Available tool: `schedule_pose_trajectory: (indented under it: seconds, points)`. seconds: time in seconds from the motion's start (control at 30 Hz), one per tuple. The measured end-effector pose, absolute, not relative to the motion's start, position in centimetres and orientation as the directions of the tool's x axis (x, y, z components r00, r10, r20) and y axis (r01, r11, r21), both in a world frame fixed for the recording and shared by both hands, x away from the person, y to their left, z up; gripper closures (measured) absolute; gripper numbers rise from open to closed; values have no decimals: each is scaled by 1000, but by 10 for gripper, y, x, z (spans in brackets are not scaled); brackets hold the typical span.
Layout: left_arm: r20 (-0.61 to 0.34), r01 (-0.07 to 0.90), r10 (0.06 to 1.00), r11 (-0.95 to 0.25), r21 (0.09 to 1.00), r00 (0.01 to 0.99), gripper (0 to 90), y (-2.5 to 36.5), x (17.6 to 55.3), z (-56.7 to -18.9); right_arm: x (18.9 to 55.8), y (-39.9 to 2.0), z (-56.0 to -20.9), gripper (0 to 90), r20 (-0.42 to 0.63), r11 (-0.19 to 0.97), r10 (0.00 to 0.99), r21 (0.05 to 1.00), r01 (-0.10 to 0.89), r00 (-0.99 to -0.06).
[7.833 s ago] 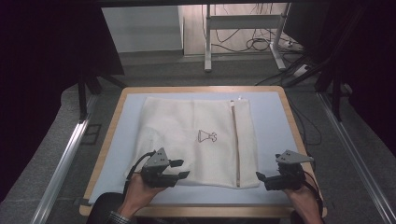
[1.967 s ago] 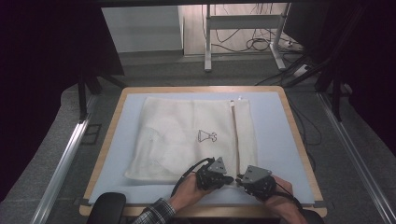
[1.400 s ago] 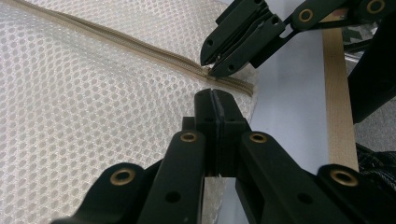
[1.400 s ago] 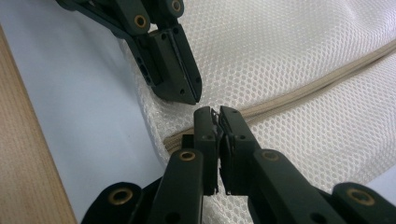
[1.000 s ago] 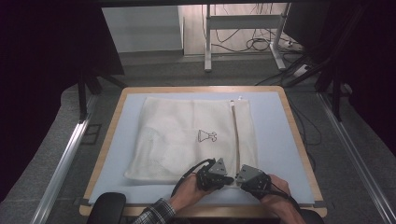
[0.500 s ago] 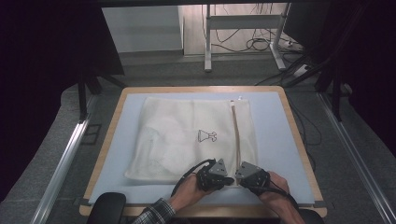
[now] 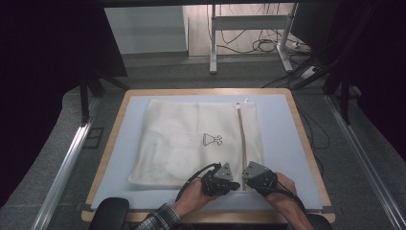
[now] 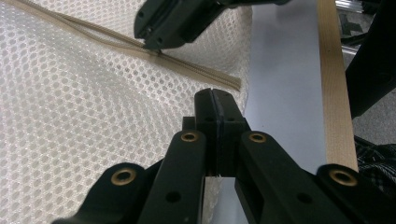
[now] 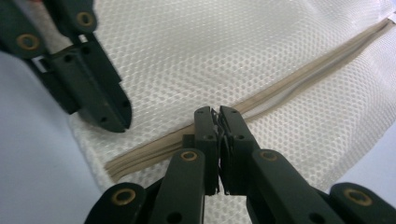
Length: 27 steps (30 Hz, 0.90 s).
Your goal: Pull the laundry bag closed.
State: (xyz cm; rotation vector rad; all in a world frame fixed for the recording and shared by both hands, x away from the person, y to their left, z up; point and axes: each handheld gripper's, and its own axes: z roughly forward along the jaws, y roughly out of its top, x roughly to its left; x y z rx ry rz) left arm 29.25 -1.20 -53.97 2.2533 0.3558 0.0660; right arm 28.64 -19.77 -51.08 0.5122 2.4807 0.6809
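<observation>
Right hand-held gripper clamped on the mesh bag's zipper; left hand-held gripper closed on the mesh edge.

Your left gripper sits on the mesh bag's near edge, just left of its zipper. Your right gripper sits on the zipper, beside it. Beyond both, the bag lies on the table.

Left claw clamped on mesh bag edge, right claw on zipper
</observation>
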Motion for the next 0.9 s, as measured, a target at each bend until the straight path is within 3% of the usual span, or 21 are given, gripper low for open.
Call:
schedule_pose_trajectory:
  seconds: [0.9]
  points:
    - [-66,230,280,-607,760,958,900,-13,291,-540,311,-199,-511,862,-364,781,510,575,243,-779]
